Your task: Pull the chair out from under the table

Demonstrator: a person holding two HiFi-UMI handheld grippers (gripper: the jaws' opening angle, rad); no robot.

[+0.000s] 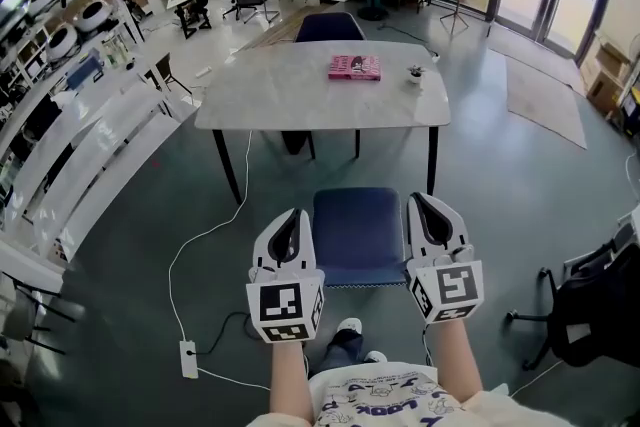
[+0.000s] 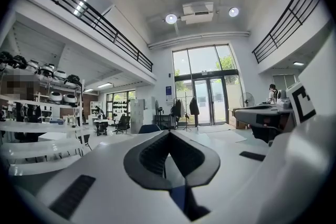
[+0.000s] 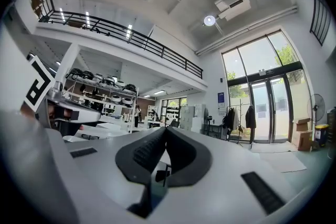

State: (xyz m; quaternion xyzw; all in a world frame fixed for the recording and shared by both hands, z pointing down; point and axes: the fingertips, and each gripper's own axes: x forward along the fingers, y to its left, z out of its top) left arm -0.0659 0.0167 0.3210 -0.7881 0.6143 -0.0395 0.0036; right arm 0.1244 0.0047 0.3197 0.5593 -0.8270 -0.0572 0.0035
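A blue chair (image 1: 355,233) stands on the floor in front of the near edge of the white table (image 1: 300,95), most of its seat out from under the tabletop. My left gripper (image 1: 290,218) is just beside the chair's left side, and my right gripper (image 1: 426,203) is beside its right side. Both point level toward the table. In the left gripper view the left gripper (image 2: 168,135) is shut with nothing between its pads, and a bit of blue shows below. The right gripper (image 3: 165,131) looks the same in the right gripper view, shut and empty.
A pink book (image 1: 355,67) and a small pot (image 1: 415,73) lie on the table. A second blue chair (image 1: 330,25) sits at the far side. A white cable runs to a power strip (image 1: 188,358) at left. A black office chair (image 1: 585,315) stands at right.
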